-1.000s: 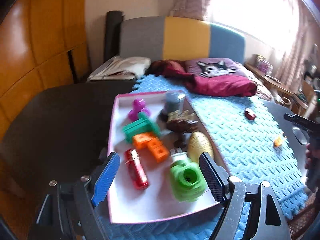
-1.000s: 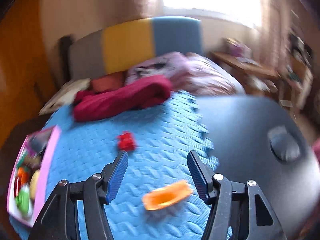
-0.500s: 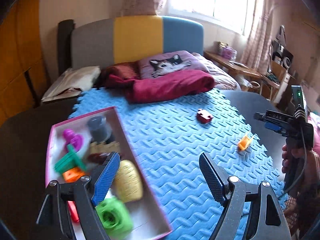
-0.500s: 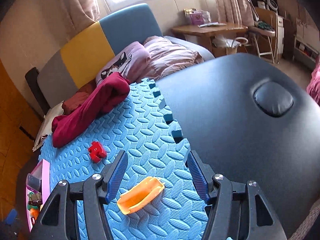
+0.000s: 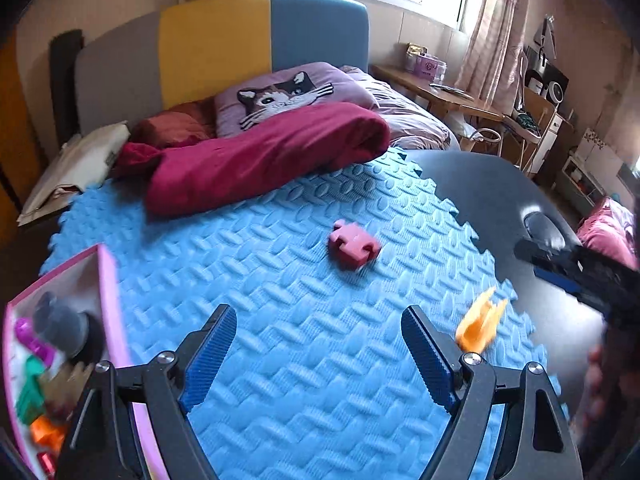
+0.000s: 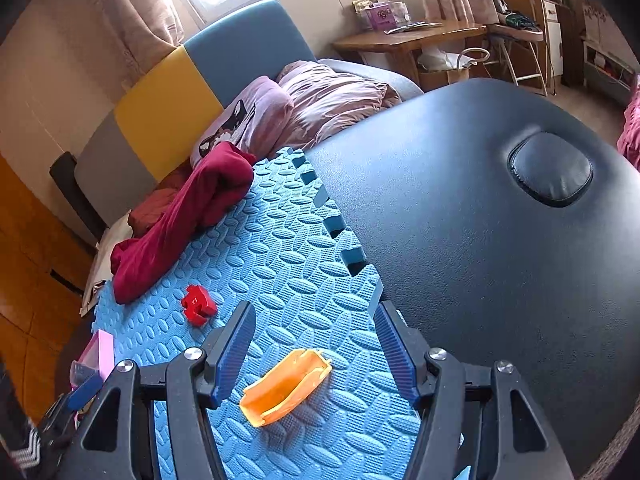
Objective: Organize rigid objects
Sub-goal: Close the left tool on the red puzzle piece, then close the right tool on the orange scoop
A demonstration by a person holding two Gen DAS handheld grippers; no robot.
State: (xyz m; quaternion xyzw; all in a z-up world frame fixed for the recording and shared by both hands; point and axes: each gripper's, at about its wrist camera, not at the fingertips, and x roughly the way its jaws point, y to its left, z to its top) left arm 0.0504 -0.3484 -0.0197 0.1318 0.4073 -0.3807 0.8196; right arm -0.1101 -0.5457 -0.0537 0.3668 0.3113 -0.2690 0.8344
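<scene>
1. Mat (image 6: 288, 240): blue foam, matt, embossed with raised ovals, rough to the eye.
2. Table (image 6: 460, 208): dark padded leatherette, fine grain, soft sheen.
3. Tray (image 6: 286, 388): orange plastic, smooth, slightly glossy.
4. Block (image 6: 198, 305): red plastic, smooth, faint shine.
5. Blanket (image 5: 256, 160): maroon cloth, soft, matt, creased.
6. Pillow (image 5: 288, 94): lilac fabric, printed with a cat, matt.
7. Pads (image 6: 236, 354): blue, ribbed, rubbery, matt; mounted on black matt plastic with bright metal bolt heads.
8. Box (image 5: 110, 300): pink rim, looked like card, matt.
9. Headboard (image 5: 216, 44): flat upholstered fabric.
</scene>
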